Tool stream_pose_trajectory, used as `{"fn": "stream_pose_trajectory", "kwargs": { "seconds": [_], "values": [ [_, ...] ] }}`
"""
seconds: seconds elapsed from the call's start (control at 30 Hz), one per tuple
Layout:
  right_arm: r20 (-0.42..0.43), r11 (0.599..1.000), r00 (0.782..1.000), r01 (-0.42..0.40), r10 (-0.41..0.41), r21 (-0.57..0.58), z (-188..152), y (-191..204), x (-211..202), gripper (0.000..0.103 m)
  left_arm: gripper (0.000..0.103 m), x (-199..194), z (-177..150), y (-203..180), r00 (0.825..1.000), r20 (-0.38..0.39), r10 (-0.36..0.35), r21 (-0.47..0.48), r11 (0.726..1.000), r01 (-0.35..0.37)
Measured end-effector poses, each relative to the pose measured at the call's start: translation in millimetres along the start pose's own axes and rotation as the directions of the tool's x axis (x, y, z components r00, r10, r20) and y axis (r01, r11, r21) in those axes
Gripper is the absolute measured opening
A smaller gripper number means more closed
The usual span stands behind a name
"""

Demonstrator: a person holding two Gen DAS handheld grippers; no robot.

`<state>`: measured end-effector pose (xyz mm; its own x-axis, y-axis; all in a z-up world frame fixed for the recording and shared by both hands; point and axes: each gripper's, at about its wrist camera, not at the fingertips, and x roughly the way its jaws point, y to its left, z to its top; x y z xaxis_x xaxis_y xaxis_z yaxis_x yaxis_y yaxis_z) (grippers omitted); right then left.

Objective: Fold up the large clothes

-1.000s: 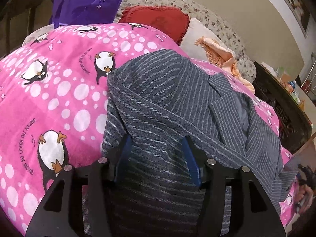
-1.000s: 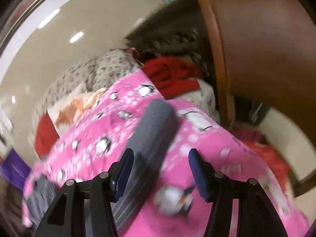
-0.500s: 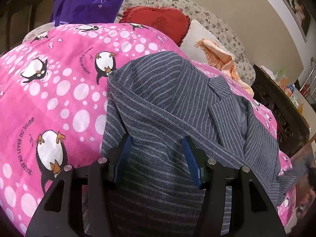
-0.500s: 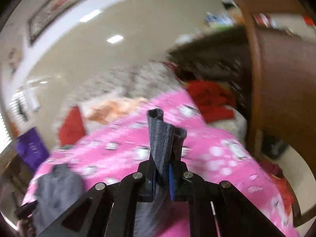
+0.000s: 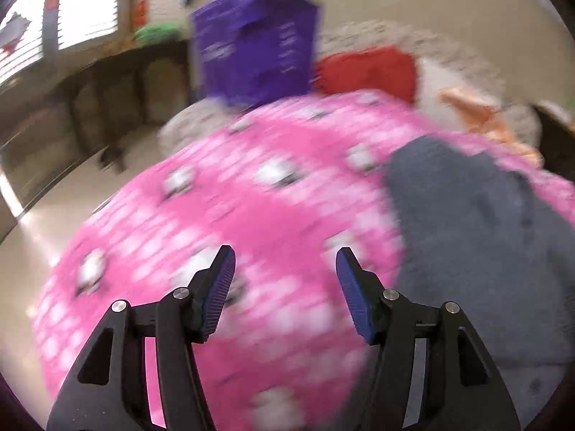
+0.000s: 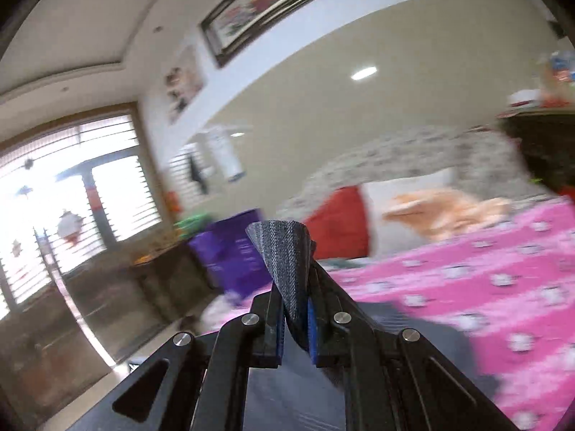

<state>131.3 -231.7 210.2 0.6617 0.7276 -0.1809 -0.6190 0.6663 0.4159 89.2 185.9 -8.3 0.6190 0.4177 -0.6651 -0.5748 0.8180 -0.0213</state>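
Note:
A grey striped jacket (image 5: 485, 251) lies on a pink penguin blanket (image 5: 251, 197), at the right of the blurred left wrist view. My left gripper (image 5: 284, 255) hovers over bare blanket to the left of the jacket. Its jaws are opening and nothing is between them. In the right wrist view my right gripper (image 6: 294, 298) is shut on a bunched fold of the jacket (image 6: 284, 251), which sticks up between the pads. More grey cloth hangs below that gripper, above the blanket (image 6: 467, 269).
A purple bag (image 5: 251, 43) stands at the blanket's far edge, with a red cushion (image 5: 366, 68) and an orange cloth (image 5: 474, 107) beside it against a patterned sofa back. A dark wooden cabinet (image 5: 107, 89) and shiny floor (image 5: 36, 233) lie to the left.
My left gripper swung left, off the jacket and over bare blanket. My right gripper closed on a fold of the jacket, lifted it and swung towards the window side.

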Motion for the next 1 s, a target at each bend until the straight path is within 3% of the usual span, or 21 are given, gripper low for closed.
{"fn": "stream_pose_trajectory", "kwargs": {
  "seconds": [0.13, 0.23, 0.33, 0.37, 0.43, 0.47, 0.5, 0.53, 0.6, 0.67, 0.73, 0.8, 0.83, 0.87, 0.9, 0.93, 1.0],
  "values": [
    [-0.066, 0.989, 0.987, -0.147, 0.149, 0.032, -48.6, 56.7, 87.4, 0.009, 0.058, 12.8, -15.2, 40.5, 0.992, -0.058, 0.114, -0.068, 0.991, -0.118],
    [-0.143, 0.983, 0.973, -0.177, 0.183, 0.049, -96.0, 77.6, 142.3, 0.009, 0.061, 27.2, -21.2, 59.6, 0.989, -0.105, 0.106, -0.143, 0.982, -0.120],
    [-0.260, 0.988, 0.953, -0.144, 0.153, 0.055, -159.9, 84.4, 195.5, 0.010, 0.065, 30.0, -22.6, 56.9, 0.988, -0.102, 0.117, -0.127, 0.983, -0.129],
    [-0.324, 0.992, 0.937, -0.114, 0.128, 0.063, -185.4, 80.2, 212.3, 0.011, 0.065, 29.2, -23.5, 57.4, 0.988, -0.102, 0.119, -0.124, 0.984, -0.131],
    [-0.453, 0.997, 0.889, -0.045, 0.067, 0.060, -222.9, 72.6, 237.2, 0.024, 0.065, 27.6, -24.1, 61.8, 0.990, -0.101, 0.103, -0.139, 0.984, -0.116],
    [-0.528, 0.997, 0.847, -0.026, 0.059, 0.069, -238.7, 67.4, 245.7, 0.024, 0.065, 27.0, -23.0, 62.6, 0.991, -0.100, 0.095, -0.145, 0.983, -0.109],
    [-0.558, 0.997, 0.828, -0.025, 0.063, 0.075, -245.9, 62.6, 244.9, 0.024, 0.065, 26.5, -24.1, 65.4, 0.992, -0.097, 0.084, -0.156, 0.983, -0.098],
    [-0.560, 0.997, 0.826, -0.027, 0.060, 0.067, -245.4, 60.7, 237.9, 0.027, 0.065, 27.0, -23.3, 64.7, 0.992, -0.098, 0.081, -0.158, 0.983, -0.095],
    [-0.531, 0.997, 0.844, -0.060, 0.082, 0.058, -233.7, 59.4, 210.2, 0.037, 0.066, 26.2, -22.4, 64.1, 0.992, -0.098, 0.083, -0.153, 0.983, -0.097],
    [-0.464, 0.998, 0.886, -0.028, -0.001, -0.054, -214.8, 45.6, 169.8, 0.042, 0.067, 26.0, -22.2, 63.0, 0.992, -0.098, 0.084, -0.149, 0.984, -0.098],
    [-0.414, 0.990, 0.907, 0.027, -0.081, -0.135, -200.8, 21.4, 134.5, 0.046, 0.067, 25.9, -22.5, 63.2, 0.992, -0.098, 0.081, -0.149, 0.984, -0.095],
    [-0.431, 0.967, 0.869, 0.183, -0.244, -0.178, -199.4, -32.7, 99.4, 0.046, 0.067, 25.8, -23.0, 62.9, 0.992, -0.097, 0.081, -0.150, 0.984, -0.095],
    [-0.447, 0.935, 0.822, 0.303, -0.353, -0.183, -202.7, -75.4, 75.4, 0.038, 0.068, 25.8, -23.1, 63.1, 0.992, -0.097, 0.081, -0.150, 0.984, -0.095],
    [-0.471, 0.928, 0.801, 0.344, -0.369, -0.141, -205.0, -103.6, 60.0, 0.032, 0.068, 25.7, -23.1, 63.0, 0.992, -0.097, 0.081, -0.151, 0.984, -0.095],
    [-0.503, 0.934, 0.806, 0.358, -0.313, -0.008, -206.3, -140.6, 37.3, 0.024, 0.068, 25.6, -22.9, 62.8, 0.992, -0.096, 0.084, -0.148, 0.984, -0.098],
    [-0.472, 0.918, 0.814, 0.396, -0.338, 0.025, -201.2, -157.5, 16.2, 0.024, 0.068, 26.0, -22.7, 63.0, 0.992, -0.097, 0.086, -0.146, 0.984, -0.099],
    [-0.441, 0.853, 0.750, 0.517, -0.493, -0.074, -197.9, -164.5, -5.0, 0.030, 0.068, 26.2, -22.8, 62.1, 0.992, -0.097, 0.086, -0.146, 0.984, -0.100]
  ]
}}
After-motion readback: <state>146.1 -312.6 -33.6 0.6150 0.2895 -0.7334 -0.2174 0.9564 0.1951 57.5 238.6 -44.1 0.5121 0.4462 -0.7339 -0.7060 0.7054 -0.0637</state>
